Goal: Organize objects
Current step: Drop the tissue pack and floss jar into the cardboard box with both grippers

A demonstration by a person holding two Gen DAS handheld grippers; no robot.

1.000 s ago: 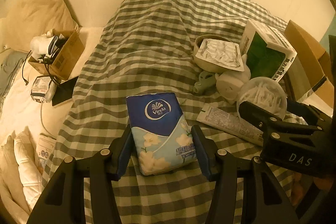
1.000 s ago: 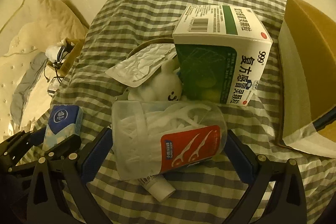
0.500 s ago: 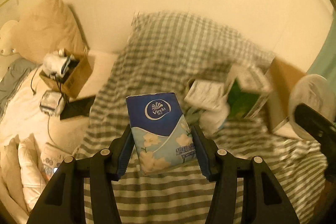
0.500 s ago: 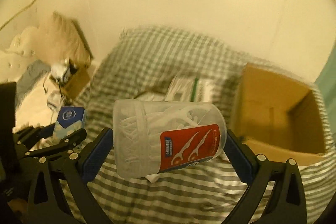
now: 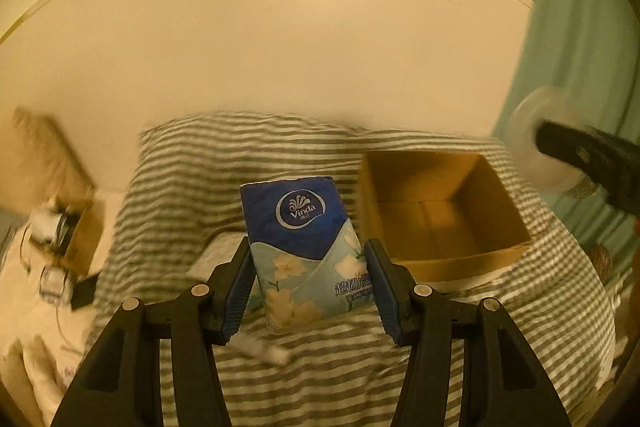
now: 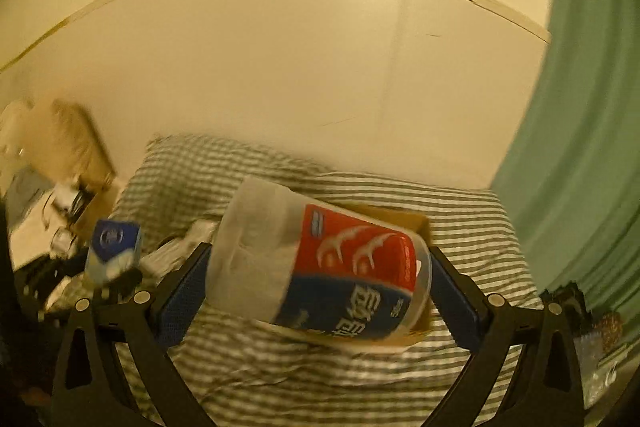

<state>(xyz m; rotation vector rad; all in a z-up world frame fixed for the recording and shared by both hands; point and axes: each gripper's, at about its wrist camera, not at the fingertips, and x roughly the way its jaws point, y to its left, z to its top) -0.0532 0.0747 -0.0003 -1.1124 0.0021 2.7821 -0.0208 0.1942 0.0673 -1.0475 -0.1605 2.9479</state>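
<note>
Blue/white Vinda tissue pack point(image 5: 306, 247) clamped upright in left claw point(image 5: 307, 287), pads on both sides, held in the air above the checked bedcover point(image 5: 208, 179). Right claw point(image 6: 316, 287) gripping clear floss-pick jar point(image 6: 320, 263) w/ red+blue label, jar lying sideways btwn pads, also off the bed. Open cardboard box point(image 5: 440, 203) sits on bedcover just right of tissue pack; in right view it's mostly hidden behind jar. Both views blurred; green curtain point(image 6: 580, 147) at right edge
</note>
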